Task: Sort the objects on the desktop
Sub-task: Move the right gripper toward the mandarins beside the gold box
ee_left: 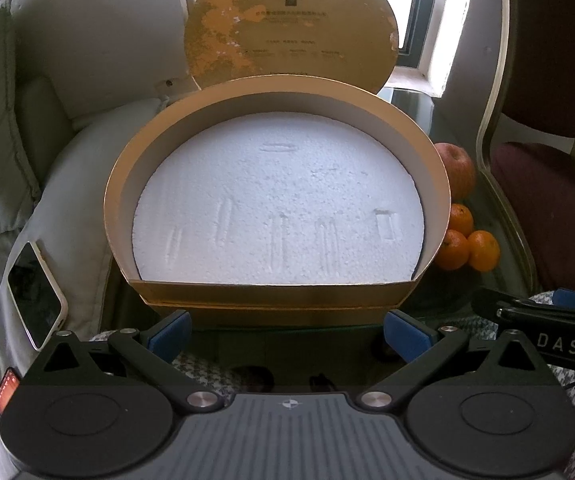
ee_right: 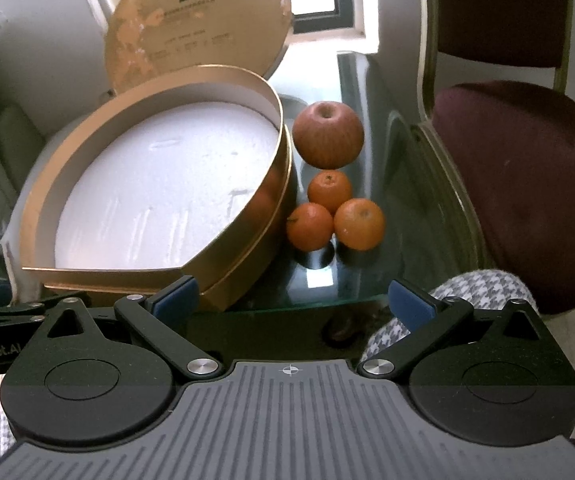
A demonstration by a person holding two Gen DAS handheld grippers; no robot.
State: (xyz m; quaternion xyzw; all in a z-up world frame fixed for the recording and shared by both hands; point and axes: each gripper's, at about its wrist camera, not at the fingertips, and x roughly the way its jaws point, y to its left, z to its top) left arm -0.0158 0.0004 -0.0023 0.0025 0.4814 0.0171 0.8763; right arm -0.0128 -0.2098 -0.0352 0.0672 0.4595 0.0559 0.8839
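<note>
A gold half-round box point(ee_left: 135, 184) point(ee_right: 247, 208) lies open on a glass table, lined with white foam point(ee_left: 279, 200) point(ee_right: 159, 184), its round lid point(ee_left: 287, 24) point(ee_right: 195, 20) propped up behind. Right of the box lie a red apple point(ee_right: 327, 134) point(ee_left: 457, 168) and three oranges point(ee_right: 329, 190) point(ee_right: 310, 227) point(ee_right: 359, 224) point(ee_left: 483, 250). My left gripper point(ee_left: 287, 330) is open in front of the box's straight wall, holding nothing. My right gripper point(ee_right: 293, 300) is open near the table's front edge, short of the oranges. The right gripper also shows in the left wrist view point(ee_left: 543, 312), seen from the side.
A phone point(ee_left: 35, 294) lies on a white cushion left of the box. A dark red chair point(ee_right: 527, 184) point(ee_left: 551, 208) stands right of the table. Houndstooth fabric point(ee_right: 483, 292) lies below the table edge. A window is behind the lid.
</note>
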